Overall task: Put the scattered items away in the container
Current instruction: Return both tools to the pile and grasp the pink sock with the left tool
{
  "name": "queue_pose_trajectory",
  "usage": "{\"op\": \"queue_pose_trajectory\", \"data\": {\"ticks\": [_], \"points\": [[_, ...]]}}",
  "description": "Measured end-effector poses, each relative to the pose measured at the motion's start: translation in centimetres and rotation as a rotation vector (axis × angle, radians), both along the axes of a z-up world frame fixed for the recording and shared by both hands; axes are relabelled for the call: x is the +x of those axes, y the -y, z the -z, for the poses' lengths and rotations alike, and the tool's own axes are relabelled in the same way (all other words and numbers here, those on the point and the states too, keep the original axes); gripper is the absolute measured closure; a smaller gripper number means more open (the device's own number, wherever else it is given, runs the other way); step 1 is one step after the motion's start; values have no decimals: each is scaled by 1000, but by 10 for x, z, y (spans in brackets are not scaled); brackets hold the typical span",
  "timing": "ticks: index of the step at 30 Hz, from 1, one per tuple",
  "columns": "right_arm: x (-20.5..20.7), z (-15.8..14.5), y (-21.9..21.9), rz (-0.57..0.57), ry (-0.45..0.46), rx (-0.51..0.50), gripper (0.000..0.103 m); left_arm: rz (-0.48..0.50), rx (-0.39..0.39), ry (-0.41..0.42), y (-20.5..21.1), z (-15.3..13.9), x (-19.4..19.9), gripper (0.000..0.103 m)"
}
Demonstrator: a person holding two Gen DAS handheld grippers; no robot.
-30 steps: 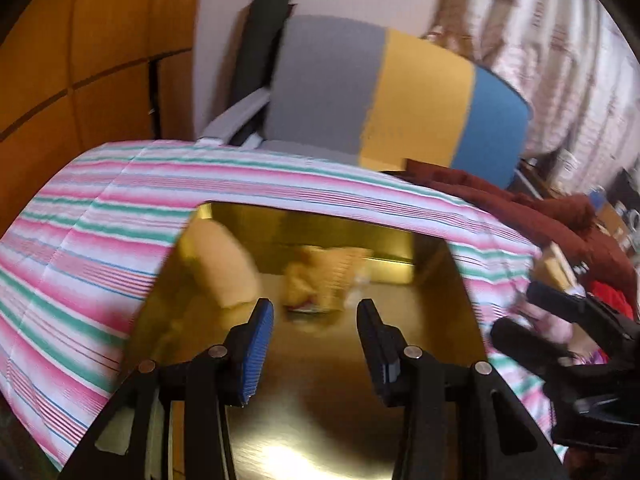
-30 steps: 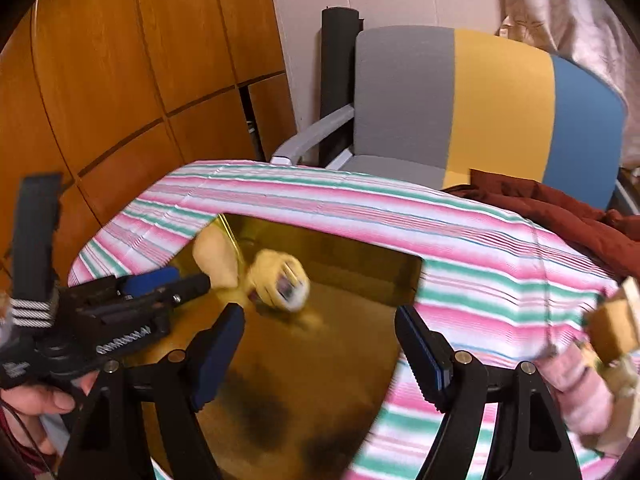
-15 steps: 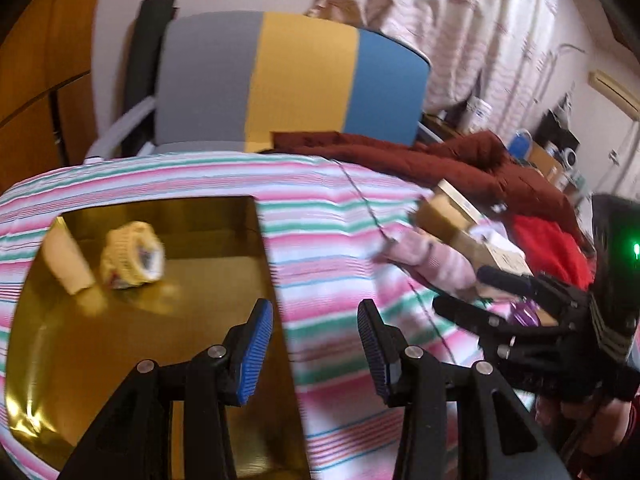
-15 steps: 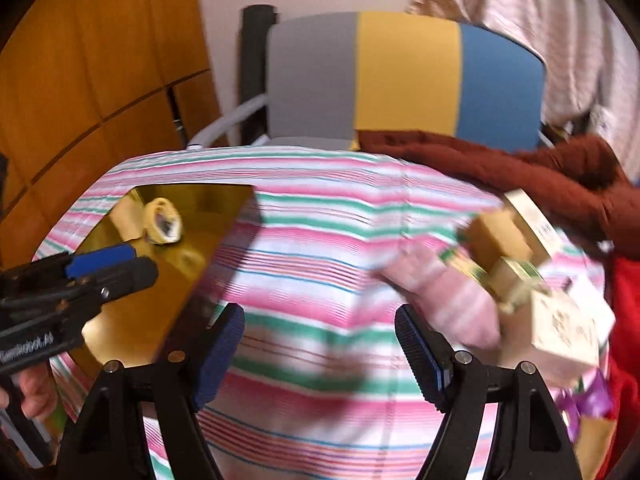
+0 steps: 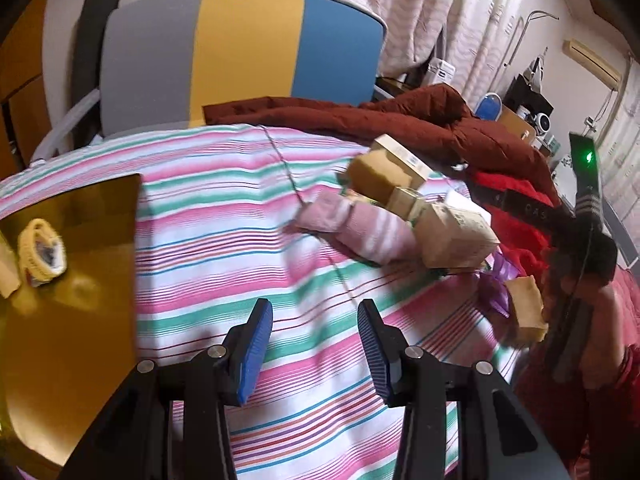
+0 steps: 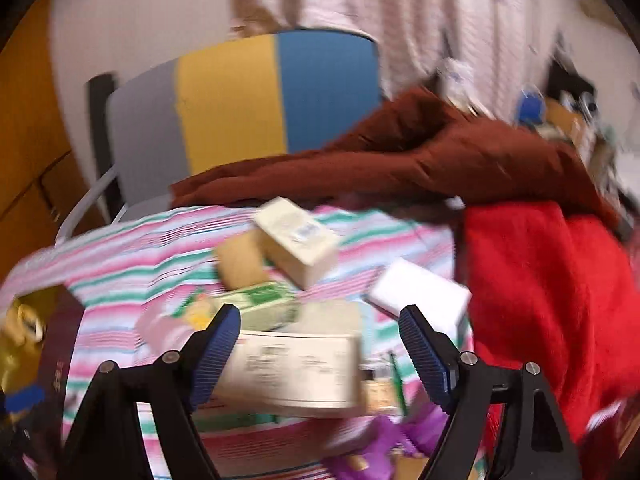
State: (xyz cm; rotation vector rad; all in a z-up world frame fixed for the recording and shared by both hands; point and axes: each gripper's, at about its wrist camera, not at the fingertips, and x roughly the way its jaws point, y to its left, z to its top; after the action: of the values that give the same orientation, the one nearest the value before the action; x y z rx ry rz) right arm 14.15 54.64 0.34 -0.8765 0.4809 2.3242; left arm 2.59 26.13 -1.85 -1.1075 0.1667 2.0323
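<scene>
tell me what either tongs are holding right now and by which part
Nothing is held. The left tongs hang open over bare striped cloth. The right tongs are opening above the printed cream cardboard box, their pads clear of it.

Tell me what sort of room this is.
Most likely a lived-in room at home, perhaps a bedroom or living room: curtains along the wall, a colour-blocked chair, clothes heaped beside a striped cloth, and an air conditioner.

Motion-blurred boxes (image 6: 288,368); gold container (image 5: 60,320) cropped at the left edge
</scene>
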Motion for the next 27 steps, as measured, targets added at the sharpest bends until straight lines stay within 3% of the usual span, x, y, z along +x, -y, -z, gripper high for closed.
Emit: {"op": "queue_pose_trajectory", "data": {"ticks": [3, 6, 12, 17, 24, 27], "points": [[-1, 17, -10, -12, -9, -137, 18, -3, -5, 22, -15, 6, -3, 59], [-2, 19, -10, -89, -85, -254, 18, -18, 0, 36, -28, 10, -8, 58], [-9, 22, 10, -152, -28, -222, 16, -58, -9, 47, -56, 17, -22, 50], [-15, 26, 13, -171, 21, -194, 15, -88, -3, 71, -86, 18, -39, 49], [-12, 29, 4, -138, 4, -221, 15, -99, 1, 258, -130, 42, -65, 45], [-10, 30, 0, -120, -5, -231, 15, -76, 10, 267, -131, 54, -66, 52]]}}
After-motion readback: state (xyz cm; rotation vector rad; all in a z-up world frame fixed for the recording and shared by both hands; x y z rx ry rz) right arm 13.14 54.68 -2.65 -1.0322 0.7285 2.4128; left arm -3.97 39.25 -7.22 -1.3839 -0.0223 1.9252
